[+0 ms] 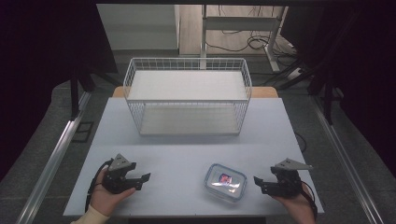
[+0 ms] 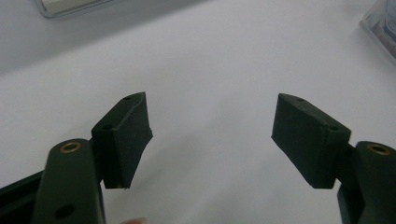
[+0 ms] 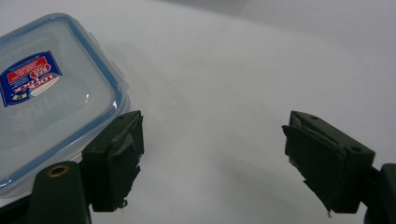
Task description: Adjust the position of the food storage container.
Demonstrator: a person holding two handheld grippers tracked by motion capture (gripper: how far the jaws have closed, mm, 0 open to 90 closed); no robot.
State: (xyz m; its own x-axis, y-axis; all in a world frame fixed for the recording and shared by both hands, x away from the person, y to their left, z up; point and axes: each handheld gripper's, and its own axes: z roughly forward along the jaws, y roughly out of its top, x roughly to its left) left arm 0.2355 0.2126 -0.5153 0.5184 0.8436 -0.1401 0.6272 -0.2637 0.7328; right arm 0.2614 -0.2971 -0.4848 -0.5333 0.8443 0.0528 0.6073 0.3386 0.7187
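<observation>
A clear plastic food container (image 1: 225, 182) with a blue-rimmed lid and a red and blue label lies flat near the table's front edge, right of centre. In the right gripper view the container (image 3: 46, 98) fills the left side, just beyond the left jaw. My right gripper (image 1: 259, 183) sits a short way to its right, open and holding nothing, also seen as the right gripper (image 3: 212, 158). My left gripper (image 1: 143, 180) rests at the front left, open and empty, well apart from the container. From the left gripper (image 2: 212, 135), a corner of the container (image 2: 380, 28) peeks in at the upper right.
A white wire basket (image 1: 187, 95) with a flat white shelf stands at the back middle of the pale table (image 1: 187, 140). Beyond the table lie cables and a desk frame (image 1: 243, 28) on the floor. Dark curtains flank both sides.
</observation>
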